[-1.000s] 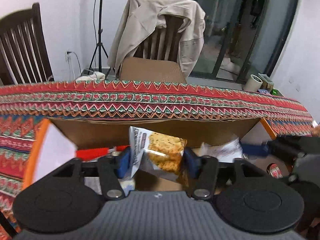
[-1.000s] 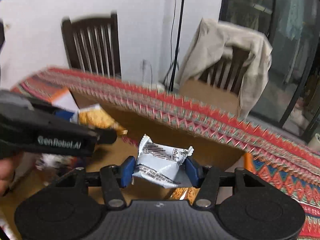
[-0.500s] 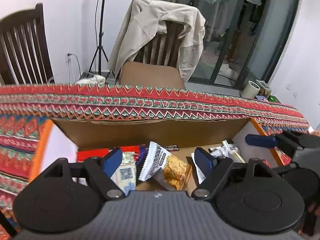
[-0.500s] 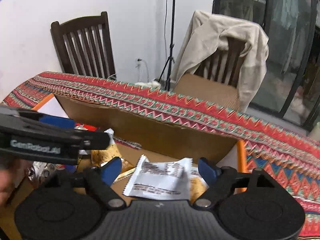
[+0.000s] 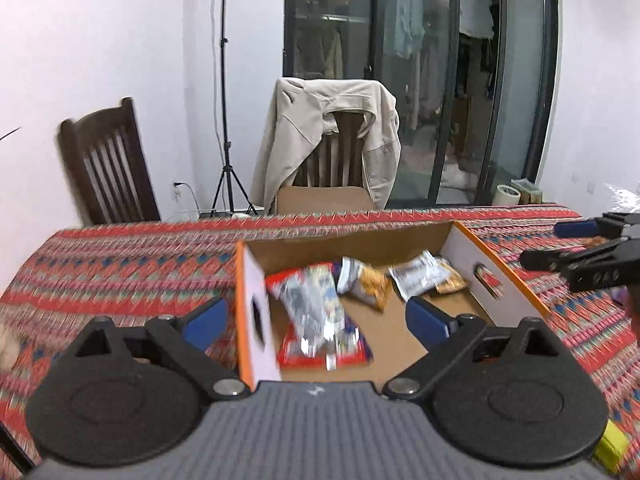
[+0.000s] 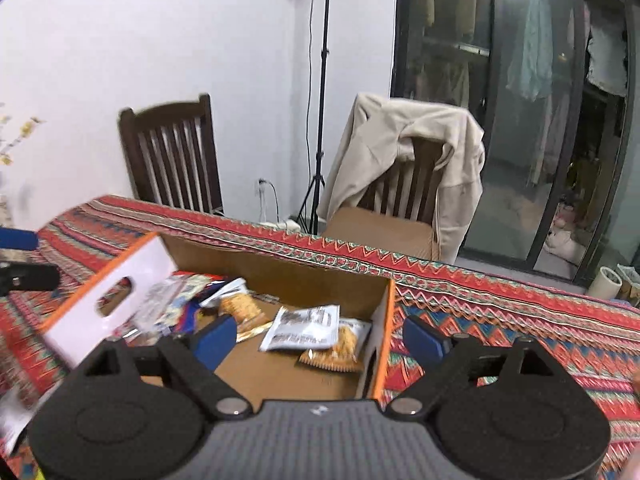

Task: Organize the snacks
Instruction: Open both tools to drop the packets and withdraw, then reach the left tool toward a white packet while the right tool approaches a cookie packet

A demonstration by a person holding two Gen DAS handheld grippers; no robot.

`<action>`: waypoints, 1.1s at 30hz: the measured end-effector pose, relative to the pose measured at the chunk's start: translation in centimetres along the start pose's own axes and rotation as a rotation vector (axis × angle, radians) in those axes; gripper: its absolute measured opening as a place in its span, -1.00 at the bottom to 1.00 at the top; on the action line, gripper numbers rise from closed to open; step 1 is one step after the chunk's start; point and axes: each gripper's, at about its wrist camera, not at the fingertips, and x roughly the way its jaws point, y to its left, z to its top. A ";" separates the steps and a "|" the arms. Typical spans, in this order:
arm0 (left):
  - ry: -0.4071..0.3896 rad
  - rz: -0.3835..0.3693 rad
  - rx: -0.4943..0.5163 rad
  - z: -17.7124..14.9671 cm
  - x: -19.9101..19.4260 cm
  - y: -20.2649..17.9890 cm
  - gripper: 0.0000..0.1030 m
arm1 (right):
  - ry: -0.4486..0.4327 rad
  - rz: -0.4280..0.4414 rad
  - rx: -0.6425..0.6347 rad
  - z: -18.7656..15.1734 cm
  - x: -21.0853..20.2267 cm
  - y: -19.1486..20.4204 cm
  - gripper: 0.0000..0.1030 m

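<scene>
Both jaws are spread wide and nothing is held by the left gripper (image 5: 316,318) or the right gripper (image 6: 318,340). The snack packets lie inside the orange-edged cardboard box (image 5: 500,276) on the red patterned tablecloth (image 5: 120,264). The white-and-orange cracker packet (image 6: 316,334) is seen just ahead of the right gripper, its long axis running left to right, so that side is judged nearer. The red-backed foil packets (image 5: 316,316) lie ahead of the left one.
</scene>
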 end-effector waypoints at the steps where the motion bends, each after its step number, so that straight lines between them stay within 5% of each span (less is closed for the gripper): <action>1: -0.005 0.009 -0.004 -1.2 -1.5 -0.1 0.89 | -0.015 0.001 -0.008 -0.6 -1.8 0.3 0.79; 15: -0.150 0.078 0.040 -15.1 -14.8 -3.5 0.99 | -0.152 0.020 -0.076 -10.8 -18.5 6.7 0.93; 33: -0.057 0.104 -0.063 -23.7 -19.9 -4.9 0.99 | -0.053 0.038 0.010 -23.6 -24.7 10.7 0.93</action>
